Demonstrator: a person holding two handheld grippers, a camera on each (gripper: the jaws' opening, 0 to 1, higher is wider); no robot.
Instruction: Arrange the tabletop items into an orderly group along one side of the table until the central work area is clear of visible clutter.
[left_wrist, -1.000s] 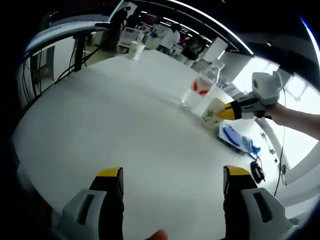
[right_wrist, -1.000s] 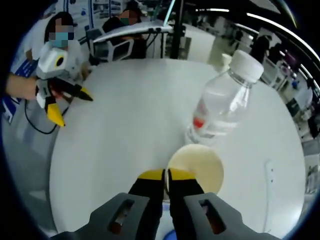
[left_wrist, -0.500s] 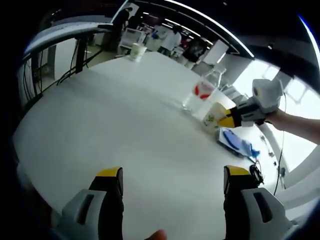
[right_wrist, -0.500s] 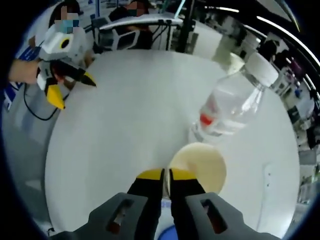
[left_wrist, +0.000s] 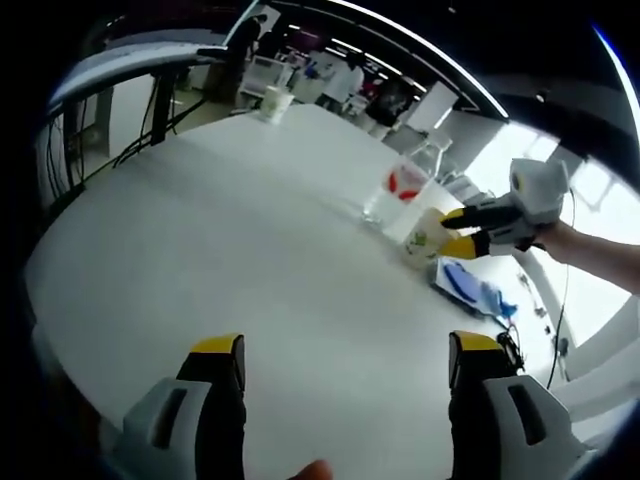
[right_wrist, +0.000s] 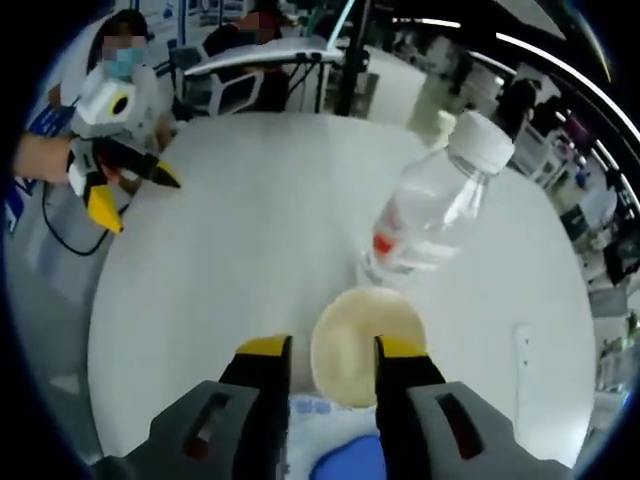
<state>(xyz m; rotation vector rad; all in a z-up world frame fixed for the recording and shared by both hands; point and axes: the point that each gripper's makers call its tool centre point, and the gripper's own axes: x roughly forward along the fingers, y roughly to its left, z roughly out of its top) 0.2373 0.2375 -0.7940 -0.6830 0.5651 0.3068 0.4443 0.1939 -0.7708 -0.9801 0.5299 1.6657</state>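
- Two yellow-tipped jaws of the right gripper (right_wrist: 330, 348) stand spread, flanking a cream paper cup (right_wrist: 366, 331) beside a water bottle (right_wrist: 428, 210).
- Left gripper (left_wrist: 342, 350) gapes wide, holding nothing over the white table (left_wrist: 220, 240).

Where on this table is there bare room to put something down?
The wide white table stretching from the left gripper to the bottle is bare. It is crowded at one edge, where the bottle, the paper cup and the blue item cluster by the right gripper.
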